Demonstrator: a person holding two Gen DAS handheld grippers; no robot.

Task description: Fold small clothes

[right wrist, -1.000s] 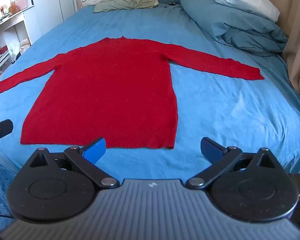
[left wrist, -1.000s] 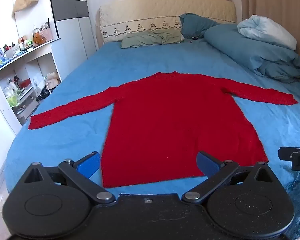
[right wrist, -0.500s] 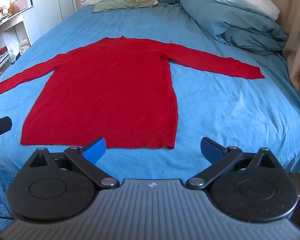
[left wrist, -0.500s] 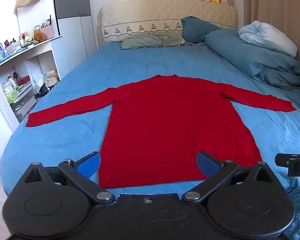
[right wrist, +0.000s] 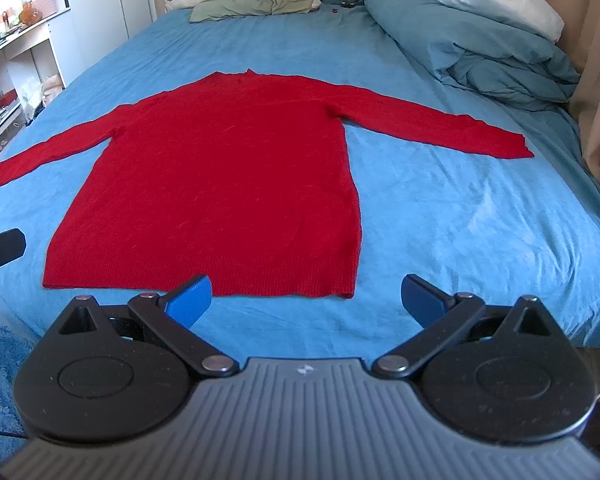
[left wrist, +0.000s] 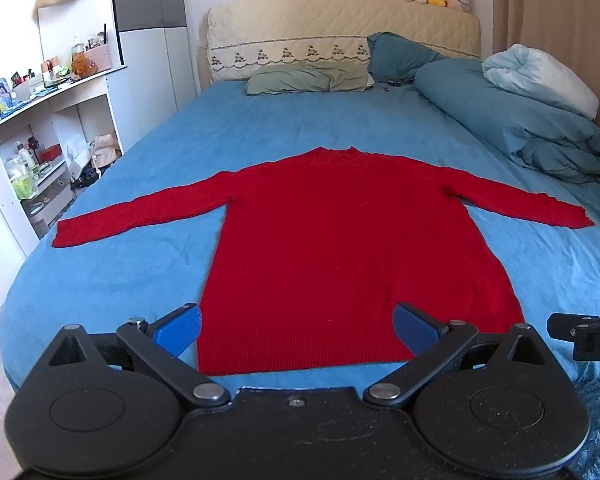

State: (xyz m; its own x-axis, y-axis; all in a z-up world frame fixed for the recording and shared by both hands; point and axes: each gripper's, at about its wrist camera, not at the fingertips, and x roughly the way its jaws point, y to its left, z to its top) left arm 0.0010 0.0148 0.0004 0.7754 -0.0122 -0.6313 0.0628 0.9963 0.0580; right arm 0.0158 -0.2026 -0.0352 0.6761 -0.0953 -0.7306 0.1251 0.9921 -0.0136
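We are looking at a red sweater (left wrist: 340, 248) lying flat on the blue bedsheet (left wrist: 148, 256), sleeves spread out to both sides, hem nearest us. Our left gripper (left wrist: 298, 330) is hovering just short of the hem, fingers wide apart and holding nothing; our right gripper (right wrist: 306, 300) is doing likewise near the hem's right corner.

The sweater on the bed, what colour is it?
Plain red sweater, clearest in the right wrist view.

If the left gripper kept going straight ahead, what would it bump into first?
Most likely the red sweater: its hem lies right in front of the open left gripper, though depth is hard to judge.
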